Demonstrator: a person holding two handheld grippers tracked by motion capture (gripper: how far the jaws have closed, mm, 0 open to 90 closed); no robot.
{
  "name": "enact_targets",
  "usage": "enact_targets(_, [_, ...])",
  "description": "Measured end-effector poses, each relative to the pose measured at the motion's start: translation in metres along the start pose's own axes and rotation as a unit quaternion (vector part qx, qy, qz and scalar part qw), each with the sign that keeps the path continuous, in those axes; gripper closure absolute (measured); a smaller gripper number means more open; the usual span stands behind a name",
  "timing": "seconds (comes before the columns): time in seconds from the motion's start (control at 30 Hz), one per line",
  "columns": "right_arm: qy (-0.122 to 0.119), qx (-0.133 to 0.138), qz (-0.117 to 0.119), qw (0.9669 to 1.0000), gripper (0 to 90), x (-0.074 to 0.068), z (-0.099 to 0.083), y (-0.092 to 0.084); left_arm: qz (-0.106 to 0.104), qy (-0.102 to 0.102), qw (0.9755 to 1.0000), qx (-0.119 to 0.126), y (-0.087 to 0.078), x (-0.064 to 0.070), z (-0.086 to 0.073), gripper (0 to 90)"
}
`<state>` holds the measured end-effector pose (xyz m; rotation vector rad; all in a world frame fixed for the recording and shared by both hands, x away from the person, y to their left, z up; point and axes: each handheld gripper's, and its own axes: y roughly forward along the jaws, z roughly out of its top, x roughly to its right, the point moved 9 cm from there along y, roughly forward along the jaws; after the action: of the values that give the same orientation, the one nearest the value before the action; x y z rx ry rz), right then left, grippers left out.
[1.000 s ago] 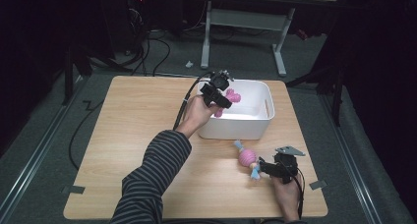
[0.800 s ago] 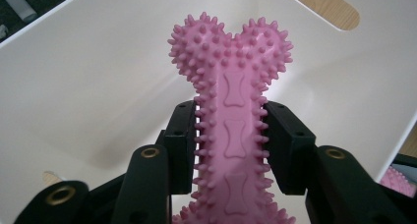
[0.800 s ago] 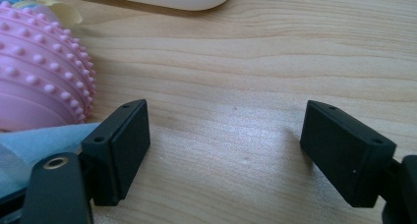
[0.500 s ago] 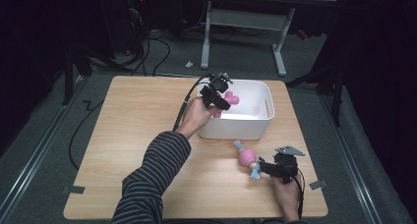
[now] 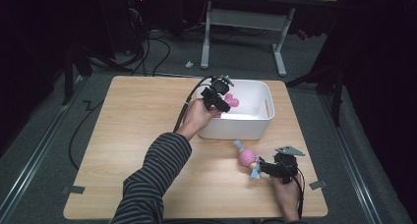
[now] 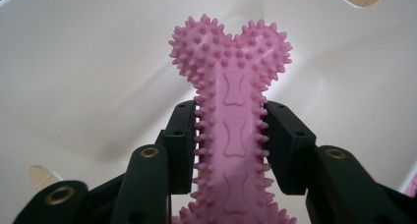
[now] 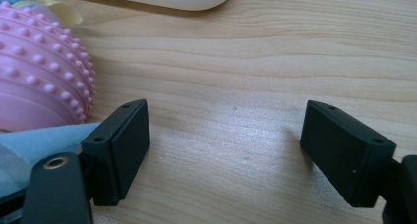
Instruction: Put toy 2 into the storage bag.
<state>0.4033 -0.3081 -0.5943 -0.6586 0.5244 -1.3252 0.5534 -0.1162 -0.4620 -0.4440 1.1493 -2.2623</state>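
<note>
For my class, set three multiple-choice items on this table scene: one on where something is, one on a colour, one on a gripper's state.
1. Where is the bone-shaped toy?
A. on the floor
B. over the white bin, in the left gripper
C. at the table's left edge

2. What colour is the spiked ball on the table?
A. pink
B. green
C. black

3. How is the right gripper?
A. shut on the ball
B. shut on nothing
C. open

Answers: 1 B, white walls surround the gripped toy; 2 A, pink in both views; 3 C, bare wood lies between its jaws.

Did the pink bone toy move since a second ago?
Yes, a little: the pink bone toy sat near the white tub's left rim and now hangs slightly further inside it.
</note>
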Motion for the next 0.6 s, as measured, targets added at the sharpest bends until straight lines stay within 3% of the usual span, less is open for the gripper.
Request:
enact_targets(0.37, [-0.001,-0.001,0.0,1.0,19.1,0.0,0.0,0.0,-0.002,-0.004,0.9999,-0.01,0.004,-0.001,-0.003,57.4])
enact_targets(0.43, [-0.001,-0.001,0.0,1.0,19.1,0.0,0.0,0.0,0.007,0.004,0.9999,-0.01,0.003,0.0,-0.003,54.5])
enact_targets(0.6, [0.0,-0.001,0.0,1.0,19.1,-0.001,0.0,0.0,0.006,0.01,0.9999,0.005,-0.006,0.003,0.001,47.0])
